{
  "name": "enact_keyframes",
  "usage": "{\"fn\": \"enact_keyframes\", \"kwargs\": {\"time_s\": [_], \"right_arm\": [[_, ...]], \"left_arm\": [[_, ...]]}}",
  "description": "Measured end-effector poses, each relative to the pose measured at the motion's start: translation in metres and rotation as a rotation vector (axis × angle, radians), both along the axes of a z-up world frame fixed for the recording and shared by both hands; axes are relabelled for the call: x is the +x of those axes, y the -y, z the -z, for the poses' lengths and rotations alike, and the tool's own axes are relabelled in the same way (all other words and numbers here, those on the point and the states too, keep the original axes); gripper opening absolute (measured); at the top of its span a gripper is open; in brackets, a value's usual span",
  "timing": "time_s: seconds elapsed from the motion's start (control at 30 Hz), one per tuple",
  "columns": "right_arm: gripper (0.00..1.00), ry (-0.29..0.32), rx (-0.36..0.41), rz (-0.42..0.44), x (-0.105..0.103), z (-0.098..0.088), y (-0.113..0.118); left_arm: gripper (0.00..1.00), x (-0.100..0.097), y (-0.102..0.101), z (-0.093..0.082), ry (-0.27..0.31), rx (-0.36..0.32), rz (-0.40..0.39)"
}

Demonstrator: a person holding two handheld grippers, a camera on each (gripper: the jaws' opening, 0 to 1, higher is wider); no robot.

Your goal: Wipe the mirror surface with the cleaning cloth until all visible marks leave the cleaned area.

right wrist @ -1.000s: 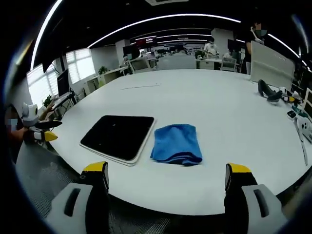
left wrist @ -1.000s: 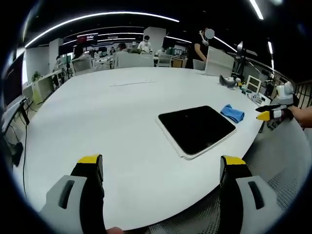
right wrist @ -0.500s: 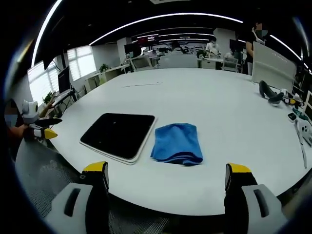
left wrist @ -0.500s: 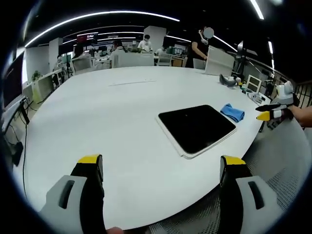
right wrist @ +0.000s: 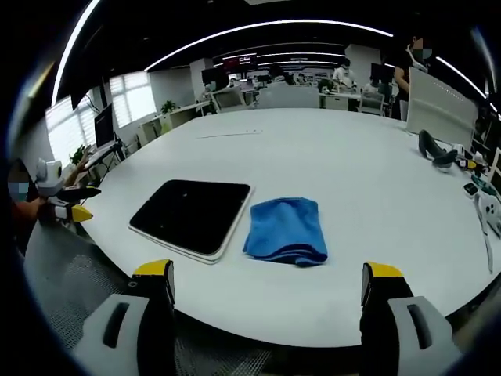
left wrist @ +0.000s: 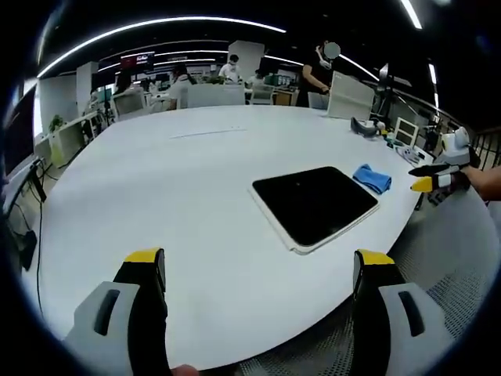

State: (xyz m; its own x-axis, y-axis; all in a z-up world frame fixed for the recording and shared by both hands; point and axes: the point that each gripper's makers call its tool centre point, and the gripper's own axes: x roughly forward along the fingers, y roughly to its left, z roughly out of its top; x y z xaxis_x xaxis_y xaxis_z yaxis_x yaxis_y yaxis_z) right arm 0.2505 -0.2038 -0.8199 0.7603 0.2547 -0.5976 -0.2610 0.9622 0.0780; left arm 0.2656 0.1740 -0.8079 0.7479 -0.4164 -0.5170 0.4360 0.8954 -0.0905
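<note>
Nothing on the table has shifted since the earlier pictures; both views have only drifted slightly with the hands, and both grippers stay held back off the near edge. Nearest in the left gripper view, the left gripper (left wrist: 258,270) stands with its yellow-tipped jaws spread wide and nothing between them, above the edge of the big white table (left wrist: 156,188). Beyond the jaws and a little toward the right one lies the mirror (left wrist: 315,204), a dark rounded slab in a pale frame, flat on the table and well apart from the tips. Just past its far right corner sits the cleaning cloth (left wrist: 373,178), blue and folded, near the mirror but not touching it. At the right edge of that view the right gripper (left wrist: 435,178) is held off the table rim by a hand. In the right gripper view, the right gripper (right wrist: 266,282) likewise has its jaws wide apart and empty at the table's (right wrist: 376,196) near edge. Ahead, roughly midway between the jaws, the cleaning cloth (right wrist: 286,229) lies flat, with the mirror (right wrist: 192,215) just beside it to the left, the two close but separate. The left gripper (right wrist: 66,205) shows at the far left, off the table. Farther back stand a white panel (right wrist: 438,106), desks, and people in the office.
</note>
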Motion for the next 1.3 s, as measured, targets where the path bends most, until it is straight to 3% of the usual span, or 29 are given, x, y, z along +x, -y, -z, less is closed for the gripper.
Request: {"fn": "enact_keyframes", "kwargs": {"time_s": [0.1,0.97,1.07,1.3], "right_arm": [[0.98,0.032,0.002,-0.01,0.002,-0.006,-0.003],[0.98,0.012,0.027,0.021,0.002,-0.001,0.001],[0.98,0.007,-0.025,0.019,0.001,-0.003,0.004],[0.98,0.019,-0.056,0.002,0.003,-0.012,0.003]], "left_arm": [[0.99,0.0,-0.001,0.0,-0.002,-0.007,-0.009],[0.99,0.001,-0.001,0.002,-0.01,0.0,-0.007],[0.99,-0.001,-0.002,0.002,-0.017,-0.002,-0.013],[0.99,0.001,-0.002,0.002,-0.018,0.002,-0.009]]}}
